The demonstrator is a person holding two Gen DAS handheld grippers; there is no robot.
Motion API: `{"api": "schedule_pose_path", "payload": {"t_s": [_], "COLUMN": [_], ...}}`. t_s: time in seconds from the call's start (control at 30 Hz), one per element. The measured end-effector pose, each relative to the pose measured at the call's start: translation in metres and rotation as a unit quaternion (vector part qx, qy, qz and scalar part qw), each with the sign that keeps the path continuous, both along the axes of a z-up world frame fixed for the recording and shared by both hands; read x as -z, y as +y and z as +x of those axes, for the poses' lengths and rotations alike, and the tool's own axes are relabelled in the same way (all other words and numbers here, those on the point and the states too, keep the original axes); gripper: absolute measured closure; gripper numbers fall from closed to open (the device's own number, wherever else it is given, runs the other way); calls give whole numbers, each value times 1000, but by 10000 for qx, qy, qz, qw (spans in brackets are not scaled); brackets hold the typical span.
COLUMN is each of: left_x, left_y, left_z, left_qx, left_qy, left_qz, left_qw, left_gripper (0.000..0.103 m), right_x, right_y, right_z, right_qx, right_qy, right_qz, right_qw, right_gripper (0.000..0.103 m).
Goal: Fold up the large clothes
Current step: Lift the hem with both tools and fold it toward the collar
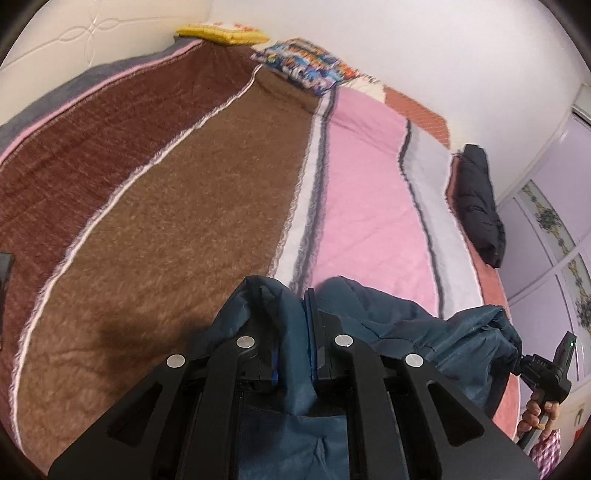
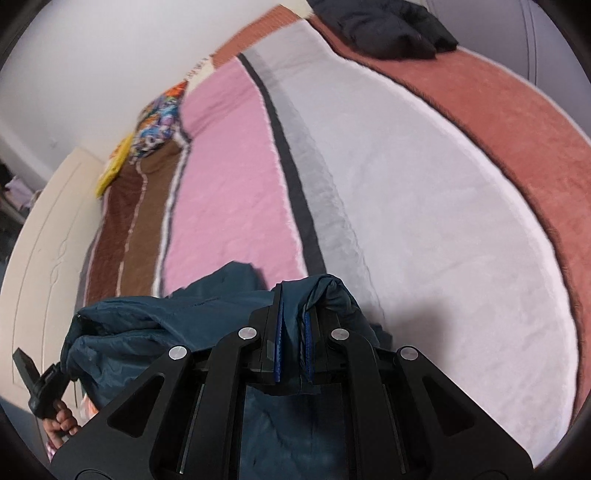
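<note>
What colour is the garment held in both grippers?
Dark teal blue garment, clearest in the right wrist view.

Black hand-held gripper [image 1: 293,332], silver screws

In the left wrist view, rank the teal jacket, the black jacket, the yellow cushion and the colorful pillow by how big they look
1. teal jacket, though nearness inflates it
2. black jacket
3. colorful pillow
4. yellow cushion, close to the pillow, so unsure

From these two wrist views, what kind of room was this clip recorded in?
Most likely a bedroom: a wide bed under a striped blanket, pillows against the far wall, and a padded headboard. Purple panelled doors, perhaps a wardrobe, stand beside it.
</note>
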State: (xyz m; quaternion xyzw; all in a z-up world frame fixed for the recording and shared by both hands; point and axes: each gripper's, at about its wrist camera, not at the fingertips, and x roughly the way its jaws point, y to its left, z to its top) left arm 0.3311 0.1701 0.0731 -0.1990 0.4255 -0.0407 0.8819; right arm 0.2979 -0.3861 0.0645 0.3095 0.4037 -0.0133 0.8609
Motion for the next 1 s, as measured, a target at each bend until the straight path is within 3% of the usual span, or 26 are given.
{"api": "schedule_pose_path", "payload": {"t_s": [0.27,0.5,0.6,0.67,0.8,0.93,1.0], "left_x": [56,97,107,108,94,77,70], "left_y": [-6,-14,-11,-8,2,13,16], "left_z": [61,71,73,76,78,76,73], "left_qx": [-110,-148,-259,-354,-492,-496,-547], "left_qy": [391,558,663,758,835,714,630], "left_qz": [90,252,112,-47,-495,-1194,-1386], "left_qw": [9991,9980,9974,9965,9941,9890,9868], "left_gripper": [92,90,87,85,76,61,57], "right_x": [52,96,104,103,93,75,65], "right_y": [-1,4,8,4,-16,-38,-43], "right_z": [57,71,69,69,66,56,51], "right_qx": [81,36,-31,20,128,249,310], "right_qy": [359,643,679,728,710,366,199], "right_qz": [-201,-444,-470,-268,590,1563,1707], "right_qw": [9991,9969,9966,9970,9956,9867,9846], "right_gripper": [93,93,92,89,79,58,51]}}
